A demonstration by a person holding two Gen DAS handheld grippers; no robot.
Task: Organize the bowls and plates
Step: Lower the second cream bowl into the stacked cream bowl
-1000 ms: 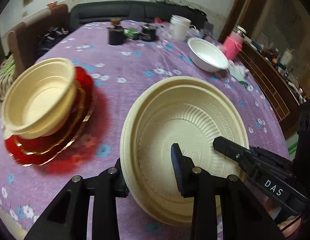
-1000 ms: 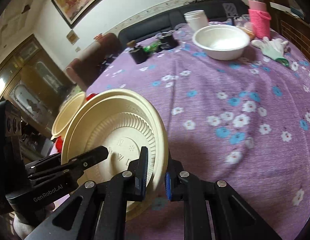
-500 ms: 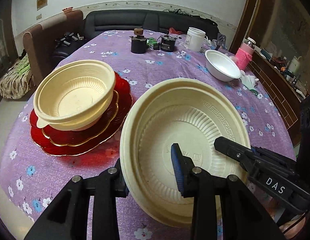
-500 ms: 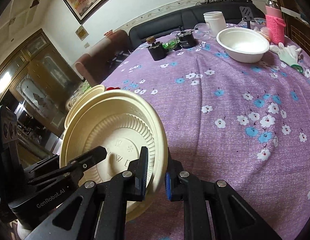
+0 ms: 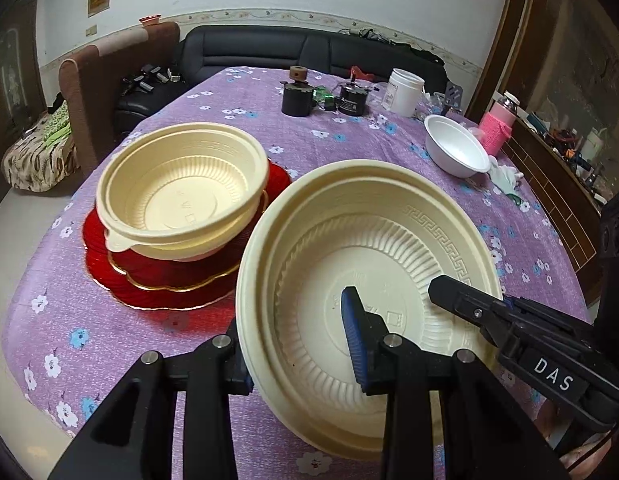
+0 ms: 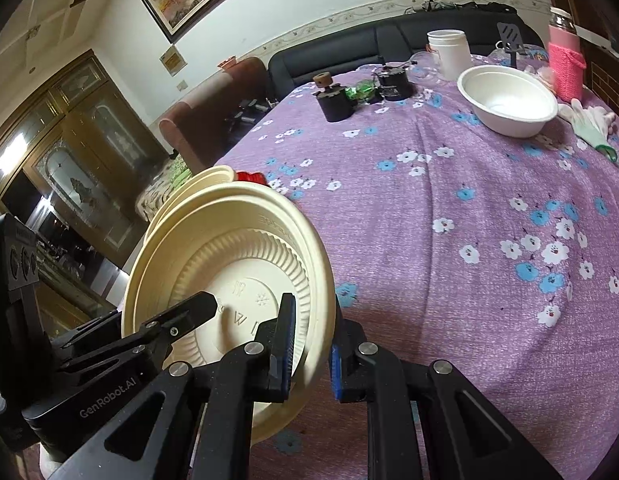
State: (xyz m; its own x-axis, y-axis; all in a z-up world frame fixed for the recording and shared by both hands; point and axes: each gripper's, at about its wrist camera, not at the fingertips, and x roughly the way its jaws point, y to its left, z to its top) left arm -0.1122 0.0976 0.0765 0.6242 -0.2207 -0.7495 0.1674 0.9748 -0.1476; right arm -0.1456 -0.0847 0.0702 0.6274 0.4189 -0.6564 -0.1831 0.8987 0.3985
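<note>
Left wrist view: left gripper (image 5: 297,348) and right gripper (image 6: 307,346) both clamped on opposite rim edges of cream plate (image 5: 365,280), held tilted off purple tablecloth (image 6: 449,208), just beside cream bowl (image 5: 181,200) stacked on red plates (image 5: 157,284). Risks: thin rim flexing and slipping free; uneven release tipping it; clipping the bowl during stacking.

The cream plate (image 5: 373,280), clamped by both grippers, is now raised higher and nearer the stacked bowl (image 5: 181,200).

Three cream bowls (image 5: 365,280), one white bowl (image 5: 455,152), two red plates (image 5: 169,280)
</note>
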